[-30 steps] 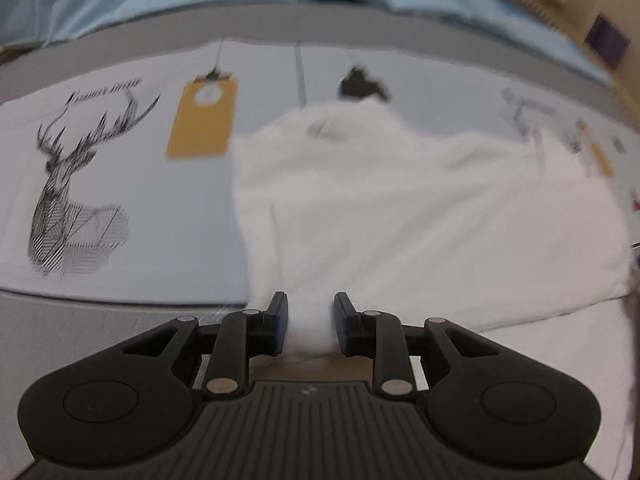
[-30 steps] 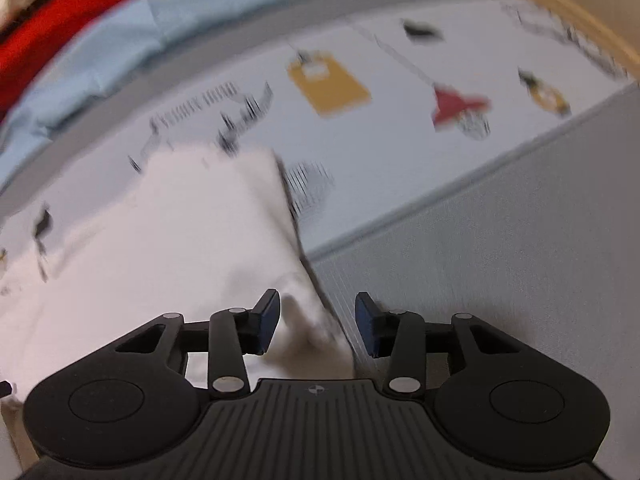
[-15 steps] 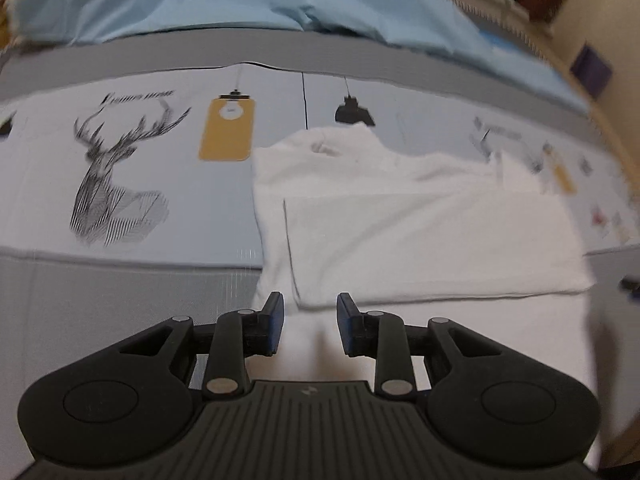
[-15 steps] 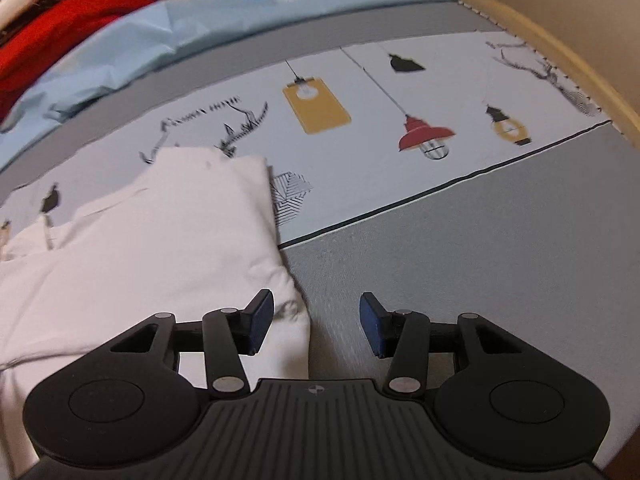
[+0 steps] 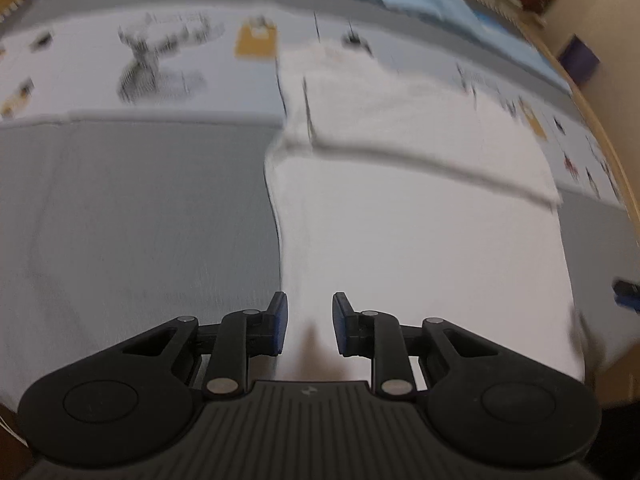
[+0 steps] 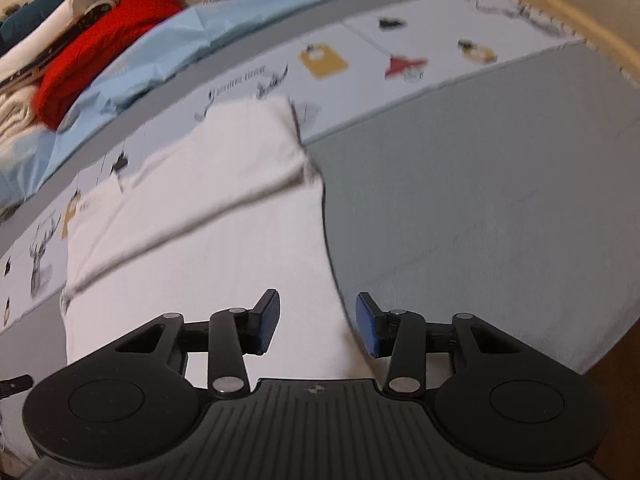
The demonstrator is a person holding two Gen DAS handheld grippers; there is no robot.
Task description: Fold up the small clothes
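1. My left gripper (image 5: 308, 322) and right gripper (image 6: 316, 322) have just been closing a bit; both hold nothing.
2. The white shirt (image 5: 420, 240) lies at twelve o'clock on the mat (image 6: 480, 200).
3. It is soft and light; I would pinch its near corners.

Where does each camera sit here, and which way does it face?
Left wrist view: on the left claw, angled down at the white garment's left edge on the grey cover; only its own fingers show.
Right wrist view: on the right claw, angled down at the white garment's right edge, red clothes beyond; only its own fingers show.
Shared: the same garment, its top part folded down, and the printed cloth beneath.
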